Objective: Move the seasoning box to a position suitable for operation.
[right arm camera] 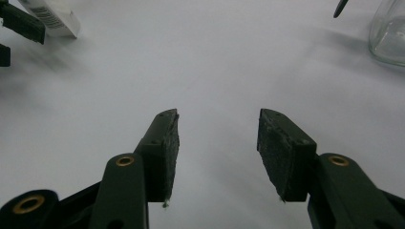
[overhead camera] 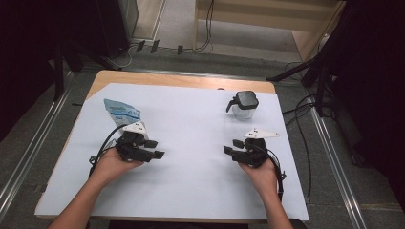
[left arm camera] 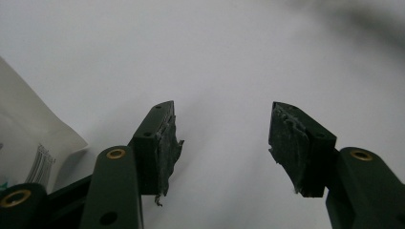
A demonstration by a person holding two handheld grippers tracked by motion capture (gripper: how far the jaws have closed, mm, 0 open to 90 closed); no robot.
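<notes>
A blue and white pouch (overhead camera: 122, 113) stands at the left of the white sheet (overhead camera: 191, 129), just behind my left gripper (overhead camera: 155, 149). That gripper rests low on the sheet, pointing right, its jaws open with nothing between them (left arm camera: 223, 138); the pouch's white edge (left arm camera: 28, 138) shows at its left. A small glass jar with a black lid (overhead camera: 243, 106) stands at the back right. My right gripper (overhead camera: 231, 147) lies in front of the jar, pointing left, open and empty (right arm camera: 217, 143). The jar's glass (right arm camera: 389, 33) shows at the top right of the right gripper view.
The white sheet covers most of a wooden table (overhead camera: 143, 77). Cables (overhead camera: 301, 119) and stand legs lie on the floor to the right and behind. The sheet's middle between the two grippers is bare.
</notes>
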